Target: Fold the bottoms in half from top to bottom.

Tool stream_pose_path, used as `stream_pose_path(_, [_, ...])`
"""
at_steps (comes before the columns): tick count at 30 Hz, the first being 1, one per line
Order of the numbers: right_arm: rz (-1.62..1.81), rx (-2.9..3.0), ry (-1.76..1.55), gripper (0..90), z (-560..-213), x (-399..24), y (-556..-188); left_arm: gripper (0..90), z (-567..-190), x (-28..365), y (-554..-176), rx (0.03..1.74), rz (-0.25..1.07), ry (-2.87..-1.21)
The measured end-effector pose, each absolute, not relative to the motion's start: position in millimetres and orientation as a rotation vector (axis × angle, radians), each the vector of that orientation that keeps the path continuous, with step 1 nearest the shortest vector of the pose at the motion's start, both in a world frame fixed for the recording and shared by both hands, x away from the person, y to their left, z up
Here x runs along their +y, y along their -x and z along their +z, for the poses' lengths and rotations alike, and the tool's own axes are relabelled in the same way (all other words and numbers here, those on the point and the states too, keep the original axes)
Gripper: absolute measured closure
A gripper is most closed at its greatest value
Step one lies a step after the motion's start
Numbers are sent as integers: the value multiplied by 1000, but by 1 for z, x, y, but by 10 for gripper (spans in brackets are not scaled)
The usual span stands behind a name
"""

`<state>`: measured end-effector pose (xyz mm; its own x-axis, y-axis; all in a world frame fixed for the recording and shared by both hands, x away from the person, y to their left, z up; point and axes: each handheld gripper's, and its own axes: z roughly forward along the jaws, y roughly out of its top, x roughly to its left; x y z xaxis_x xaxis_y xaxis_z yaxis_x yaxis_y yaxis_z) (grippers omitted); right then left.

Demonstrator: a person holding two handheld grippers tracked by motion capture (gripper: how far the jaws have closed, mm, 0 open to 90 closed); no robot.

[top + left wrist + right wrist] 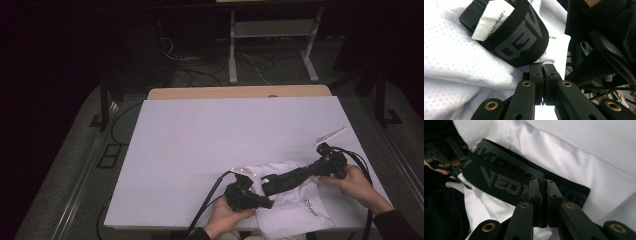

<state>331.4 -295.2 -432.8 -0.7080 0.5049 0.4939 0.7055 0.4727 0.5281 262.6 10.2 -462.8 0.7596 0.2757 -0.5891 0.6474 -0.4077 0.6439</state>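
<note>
A white mesh garment (295,207) with a black lettered elastic waistband (524,35) lies at the near right of the table. A white care label (492,18) is sewn inside the band. My left gripper (269,203) comes in from the left, its jaws pressed together on the band's edge where it meets the white cloth (543,68). My right gripper (266,188) reaches in from the right and is shut on the waistband (499,180) near its middle (544,183). The left gripper (454,161) holds the band's far end in the right gripper view.
The table (200,140) is covered in white, with a wooden strip (240,92) at its back. The garment hangs slightly over the front edge. Cables (200,70) and a metal stand's legs (272,50) are on the dark floor behind.
</note>
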Motion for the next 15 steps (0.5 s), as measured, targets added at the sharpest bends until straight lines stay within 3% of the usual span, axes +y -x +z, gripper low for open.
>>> stream_pose_path(15, [-1109,-2374,944,844,-425,-303,-310,826,-460,11,-261,687,-478,-2011])
